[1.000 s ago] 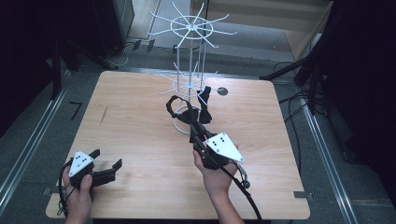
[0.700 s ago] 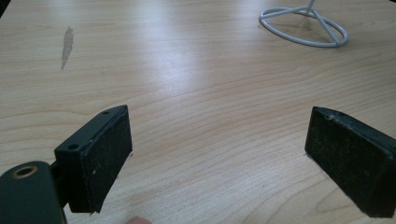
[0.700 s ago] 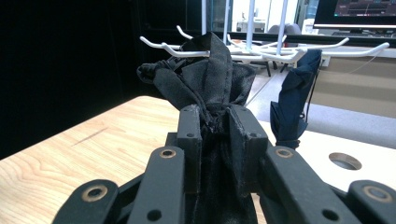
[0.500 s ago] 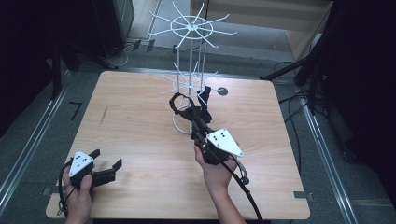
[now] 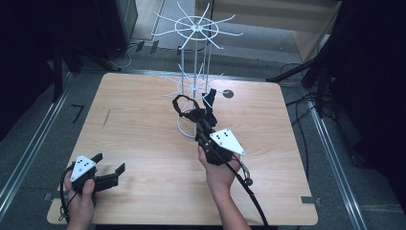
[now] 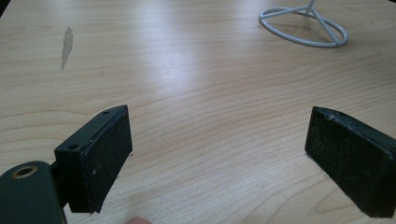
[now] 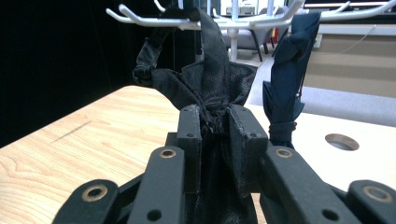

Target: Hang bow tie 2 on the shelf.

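Black fabric item [image 7: 205, 88], soft and bunched, with a strap loop: held in my right gripper [image 7: 215, 140], raised above the table [image 5: 143, 124] just in front of the white wire rack [image 5: 195, 57]. I judge the job to be hanging it on a rack arm; the loop looks up at the lower ring of arms, though I cannot tell whether it is hooked on. Status: lifted and presented, hanging and release outstanding.

Left gripper [image 6: 219, 154]: nearest me, low over the front left of the table, jaws spread wide, nothing between them, pads clear of the wood.

Right gripper: jaws pinched nearly together, cloth clamped between the pads.

Dark blue folded item [image 7: 289, 79]: already hanging from the rack, just beside the black one.

Rack base ring [image 6: 303, 28]: stands on the table beyond.
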A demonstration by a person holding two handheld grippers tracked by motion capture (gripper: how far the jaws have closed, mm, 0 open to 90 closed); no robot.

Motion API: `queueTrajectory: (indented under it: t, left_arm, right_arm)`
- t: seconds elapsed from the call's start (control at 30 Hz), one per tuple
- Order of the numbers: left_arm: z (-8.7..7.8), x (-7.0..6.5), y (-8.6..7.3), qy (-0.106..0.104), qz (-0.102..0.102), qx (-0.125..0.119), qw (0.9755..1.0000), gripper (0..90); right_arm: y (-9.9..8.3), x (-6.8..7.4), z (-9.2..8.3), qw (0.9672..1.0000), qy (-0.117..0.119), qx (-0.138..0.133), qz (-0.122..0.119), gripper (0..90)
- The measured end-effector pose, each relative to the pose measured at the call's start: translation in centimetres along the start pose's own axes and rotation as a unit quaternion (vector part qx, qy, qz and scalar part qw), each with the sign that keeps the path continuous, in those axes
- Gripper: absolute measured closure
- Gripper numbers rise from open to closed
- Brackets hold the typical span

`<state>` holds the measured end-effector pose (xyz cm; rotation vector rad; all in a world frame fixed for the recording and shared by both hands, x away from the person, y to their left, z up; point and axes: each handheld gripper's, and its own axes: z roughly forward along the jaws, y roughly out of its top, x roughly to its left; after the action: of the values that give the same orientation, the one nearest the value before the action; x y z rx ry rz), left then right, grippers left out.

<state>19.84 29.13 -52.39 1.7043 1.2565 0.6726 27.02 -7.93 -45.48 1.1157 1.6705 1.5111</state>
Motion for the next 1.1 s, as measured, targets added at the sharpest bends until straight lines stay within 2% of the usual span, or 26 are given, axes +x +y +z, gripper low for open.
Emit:
queueTrajectory:
  t: [0.6, 0.83, 1.0, 1.1]
  left_arm:
    - [0.0, 0.0, 0.0, 0.000, 0.001, 0.001, 1.0000, 8.1]
    - [0.0, 0.0, 0.0, 0.000, 0.001, 0.001, 1.0000, 8.1]
    - [0.0, 0.0, 0.0, 0.000, 0.001, 0.001, 1.0000, 8.1]
    - [0.0, 0.0, 0.0, 0.000, 0.000, 0.001, 1.0000, 8.1]
  right_arm:
    - [-1.1, -0.5, 1.5, 0.9993, -0.016, 0.026, 0.020, 76.5]
    - [-1.5, -0.7, 1.9, 0.9991, -0.021, 0.033, 0.019, 76.4]
    - [-1.8, -0.9, 2.2, 0.9987, -0.017, 0.036, 0.032, 76.0]
    - [-2.0, -0.9, 2.4, 0.9986, -0.015, 0.040, 0.031, 75.5]
